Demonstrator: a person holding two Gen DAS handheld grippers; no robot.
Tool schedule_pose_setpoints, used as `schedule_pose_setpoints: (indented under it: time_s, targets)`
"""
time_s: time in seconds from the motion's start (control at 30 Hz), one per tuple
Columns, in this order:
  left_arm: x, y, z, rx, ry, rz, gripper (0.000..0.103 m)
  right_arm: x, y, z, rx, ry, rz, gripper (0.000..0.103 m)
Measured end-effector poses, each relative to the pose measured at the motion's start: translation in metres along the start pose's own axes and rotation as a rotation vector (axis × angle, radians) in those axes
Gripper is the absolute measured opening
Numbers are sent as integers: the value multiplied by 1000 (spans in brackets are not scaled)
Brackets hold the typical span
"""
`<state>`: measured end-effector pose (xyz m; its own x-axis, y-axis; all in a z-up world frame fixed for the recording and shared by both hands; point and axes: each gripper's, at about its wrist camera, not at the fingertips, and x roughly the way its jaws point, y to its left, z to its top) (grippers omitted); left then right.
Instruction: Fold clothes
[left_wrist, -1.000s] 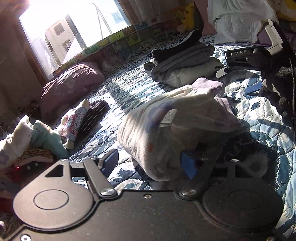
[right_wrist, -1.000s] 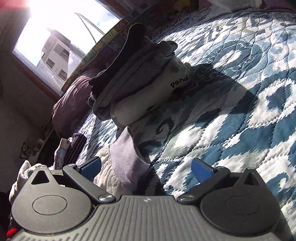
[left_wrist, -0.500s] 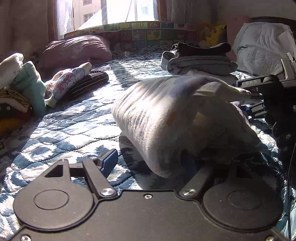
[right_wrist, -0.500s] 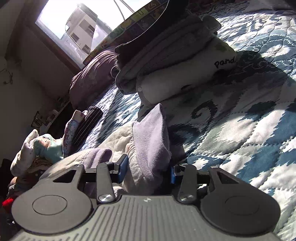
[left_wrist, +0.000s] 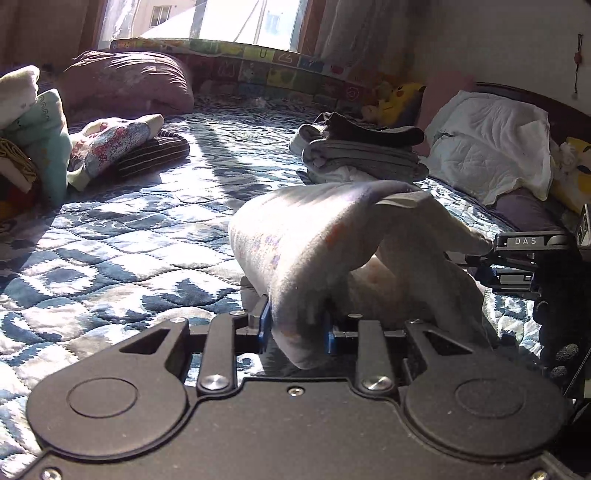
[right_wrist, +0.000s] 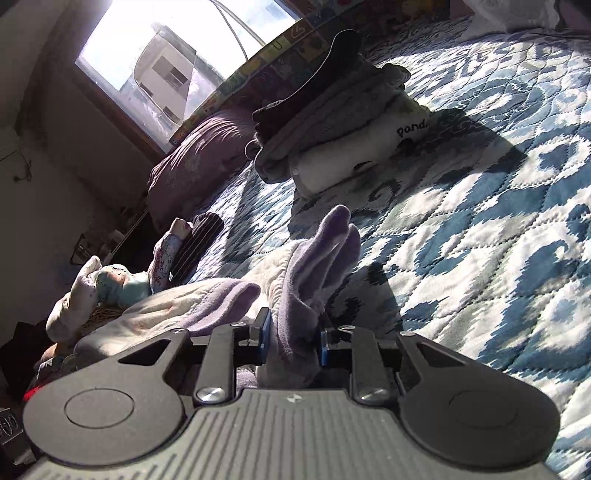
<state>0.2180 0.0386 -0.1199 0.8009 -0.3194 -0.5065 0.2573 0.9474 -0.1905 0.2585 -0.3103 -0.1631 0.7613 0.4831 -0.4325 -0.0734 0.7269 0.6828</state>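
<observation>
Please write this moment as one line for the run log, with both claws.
left claw: shut on garment | right claw: shut on garment's purple cuff | folded stack: behind, on quilt

Hard daylight pours in through your window (right_wrist: 173, 62), which burns out to white in the right wrist view. It falls across the quilt (left_wrist: 129, 236) in bright patches with sharp, dark shadows; the folded stack (right_wrist: 332, 122) throws a long one to its right. Your left wrist view is dimmer, its near garment (left_wrist: 314, 251) soft and slightly blurred. Both views bow strongly at the edges, and the room corners sink into murk.
</observation>
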Motion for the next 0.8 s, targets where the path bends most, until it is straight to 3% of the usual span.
schedule_pose_setpoints:
  time_s: [0.13, 0.17, 0.2, 0.23, 0.27, 0.3, 0.37, 0.43, 0.5, 0.8]
  targets:
    - [-16, -8, -7, 33, 12, -23, 26, -35, -6, -21, 50, 6, 8, 26]
    - [-17, -11, -10, 56, 26, -27, 26, -41, -6, -26, 43, 14, -4, 28]
    - [-18, -14, -13, 99, 37, -29, 29, -45, -6, -31, 29, 23, -31, 39]
    - [-21, -19, -16, 134, 36, -15, 47, -48, -6, -35, 11, 23, -68, 61]
    - [-27, -23, -20, 171, 7, 14, 70, -51, -6, -38, -6, 20, -105, 72]
    - [-35, -27, -21, 198, -23, 31, 76, -56, -4, -41, -33, -6, -137, 78]
    - [-48, -33, -23, 252, -70, 57, 78, -67, 1, -44, -82, -75, -180, 80]
    - [-56, -40, -25, 312, -108, 68, 79, -79, 1, -49, -90, -165, -176, 88]
    - [-59, -51, -30, 423, -132, 90, 80, -83, 2, -52, -107, -205, -197, 93]
    - [-33, -94, -62, 901, -197, 203, 80, -62, 16, -59, -228, -164, -204, 93]
